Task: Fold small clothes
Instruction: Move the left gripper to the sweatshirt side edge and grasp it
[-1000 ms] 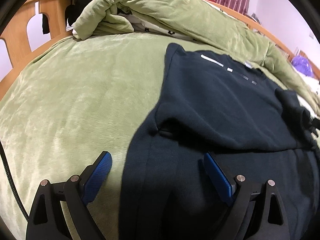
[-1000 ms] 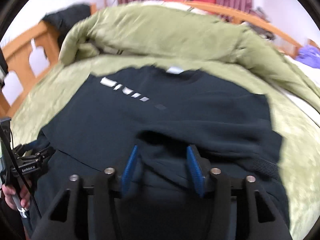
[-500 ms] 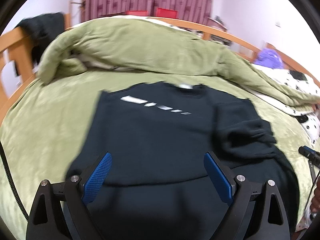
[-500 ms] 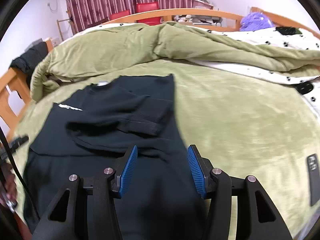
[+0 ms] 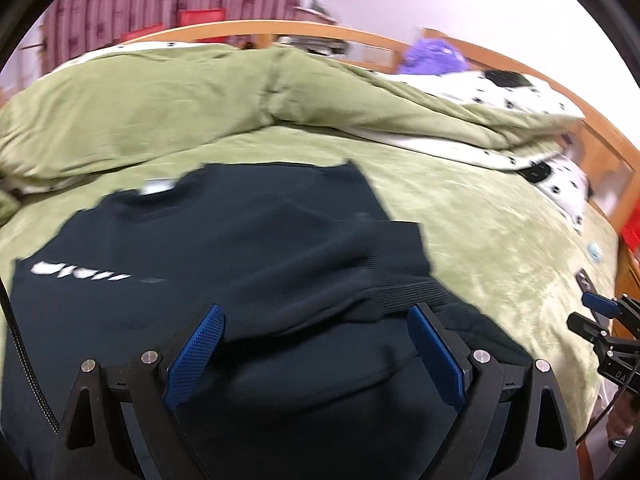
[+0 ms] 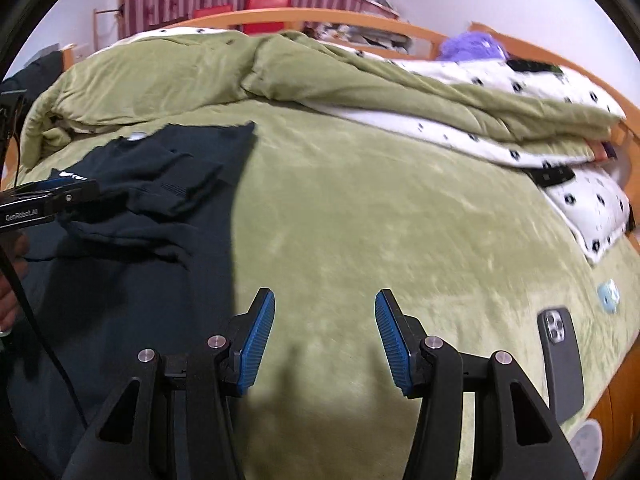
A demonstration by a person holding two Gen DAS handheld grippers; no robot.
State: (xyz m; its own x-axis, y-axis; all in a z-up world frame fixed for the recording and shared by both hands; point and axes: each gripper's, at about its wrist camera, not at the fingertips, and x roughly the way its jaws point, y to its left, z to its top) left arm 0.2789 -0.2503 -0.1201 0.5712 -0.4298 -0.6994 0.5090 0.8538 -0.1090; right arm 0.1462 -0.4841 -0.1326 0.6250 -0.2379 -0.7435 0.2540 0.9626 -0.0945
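We see a dark sweatshirt near the bed's left edge, sleeves folded in, body unfolded; our left hand-held gripper hovers wide, right hand-held gripper half-open, both empty.

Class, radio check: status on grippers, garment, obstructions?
Left gripper open above dark sweatshirt. Right gripper open, empty, over green blanket. Phone nearby, clear of garment.
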